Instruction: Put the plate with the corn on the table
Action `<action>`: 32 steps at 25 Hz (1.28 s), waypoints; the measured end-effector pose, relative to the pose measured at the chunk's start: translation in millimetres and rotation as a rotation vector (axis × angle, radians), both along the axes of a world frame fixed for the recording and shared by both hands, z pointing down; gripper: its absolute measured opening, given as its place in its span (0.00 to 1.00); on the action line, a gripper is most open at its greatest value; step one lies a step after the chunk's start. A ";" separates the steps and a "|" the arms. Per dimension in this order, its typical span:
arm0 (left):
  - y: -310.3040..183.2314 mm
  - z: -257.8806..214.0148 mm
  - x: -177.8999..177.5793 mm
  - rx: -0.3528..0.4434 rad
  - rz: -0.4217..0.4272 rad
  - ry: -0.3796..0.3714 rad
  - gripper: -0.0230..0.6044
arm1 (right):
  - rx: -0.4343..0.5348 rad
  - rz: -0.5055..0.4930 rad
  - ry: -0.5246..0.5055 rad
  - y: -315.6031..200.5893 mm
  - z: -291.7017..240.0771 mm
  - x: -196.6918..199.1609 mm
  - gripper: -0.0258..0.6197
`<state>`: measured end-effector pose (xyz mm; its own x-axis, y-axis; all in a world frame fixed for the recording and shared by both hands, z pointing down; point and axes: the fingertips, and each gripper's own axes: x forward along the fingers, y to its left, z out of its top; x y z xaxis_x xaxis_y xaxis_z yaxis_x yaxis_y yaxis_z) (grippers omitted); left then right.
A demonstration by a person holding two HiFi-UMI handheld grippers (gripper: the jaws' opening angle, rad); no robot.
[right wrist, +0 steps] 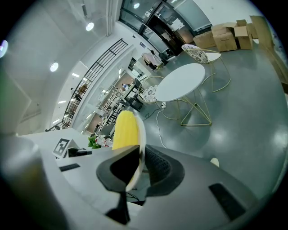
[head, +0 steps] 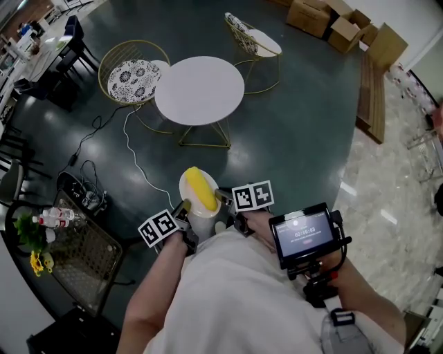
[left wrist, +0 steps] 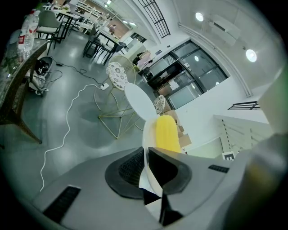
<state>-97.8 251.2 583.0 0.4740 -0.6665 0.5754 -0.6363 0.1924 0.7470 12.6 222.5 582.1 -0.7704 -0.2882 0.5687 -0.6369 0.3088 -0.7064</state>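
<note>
A white plate [head: 191, 201] carries a yellow corn cob [head: 201, 187] and is held in the air close to my body. My left gripper [head: 185, 206] is shut on the plate's left rim [left wrist: 146, 134], and the corn [left wrist: 167, 133] shows just beyond its jaws. My right gripper [head: 223, 198] is shut on the right rim [right wrist: 140, 139], with the corn [right wrist: 124, 130] to the left of it. The round white table [head: 199, 90] stands some way ahead on the dark floor, also seen in the left gripper view as the table [left wrist: 139, 101] and in the right one as the table [right wrist: 181, 81].
Two gold wire chairs [head: 133, 69] [head: 250, 38] flank the table. A white cable [head: 138, 162] runs across the floor toward it. A dark wicker table [head: 79, 252] with bottles and a plant stands at my left. Cardboard boxes [head: 332, 21] sit far right.
</note>
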 end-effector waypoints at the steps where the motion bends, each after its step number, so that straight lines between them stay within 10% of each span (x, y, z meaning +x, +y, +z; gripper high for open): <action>1: -1.4 -0.1 0.2 -0.001 0.001 -0.003 0.09 | -0.002 -0.001 0.000 -1.2 0.3 0.3 0.11; 32: -95.8 4.0 -14.3 -0.027 -0.040 -0.022 0.09 | -0.034 -0.038 -0.004 -100.3 7.6 -16.1 0.11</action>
<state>-112.1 155.4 587.0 0.4348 -0.6686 0.6033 -0.6438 0.2376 0.7273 -3.5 122.1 589.8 -0.7830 -0.2388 0.5743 -0.6220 0.3088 -0.7196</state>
